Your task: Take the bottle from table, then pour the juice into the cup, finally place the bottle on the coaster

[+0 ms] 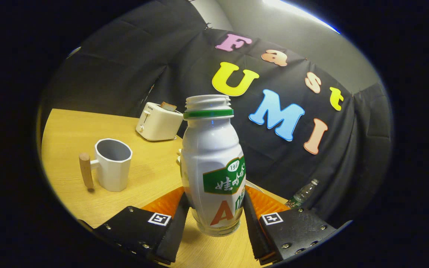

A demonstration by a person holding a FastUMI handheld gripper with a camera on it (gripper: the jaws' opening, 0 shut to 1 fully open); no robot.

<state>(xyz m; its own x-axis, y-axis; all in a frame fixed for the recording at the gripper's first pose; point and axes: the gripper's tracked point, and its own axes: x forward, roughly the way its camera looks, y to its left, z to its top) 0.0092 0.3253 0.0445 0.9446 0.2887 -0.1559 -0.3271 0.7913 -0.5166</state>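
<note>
The light wooden table (69, 130) carries everything here, its grain running pale and bare between the objects. The biggest thing on view is the white plastic bottle (212, 163), uncapped, with a green ring under its threaded mouth and a green and white label with a red letter low on its body. It stands upright between the 2 fingers, its clear base close above the table near the table's front edge; whether the base touches the wood or hangs just over it cannot be told. The gripper (214, 219) is closed on the bottle: one finger presses its lower left flank and the other its lower right flank, each carrying a small square marker on top.

Behind the bottle's base an orange ridged coaster (166, 204) shows on both sides of it, lying flat on the table beyond the fingers.

The cream toaster (158, 122) sits at the table's back edge against the booth wall, with a slice of bread poking from its slot.

The white faceted cup (112, 164) with a wooden peg handle stands upright on the table, left of the bottle and nearer than the toaster, well apart from both. Its mouth is open and its inside looks grey.

A small clear plastic bottle (303, 194) lies tilted past the table's right edge, against the dark cloth.
</note>
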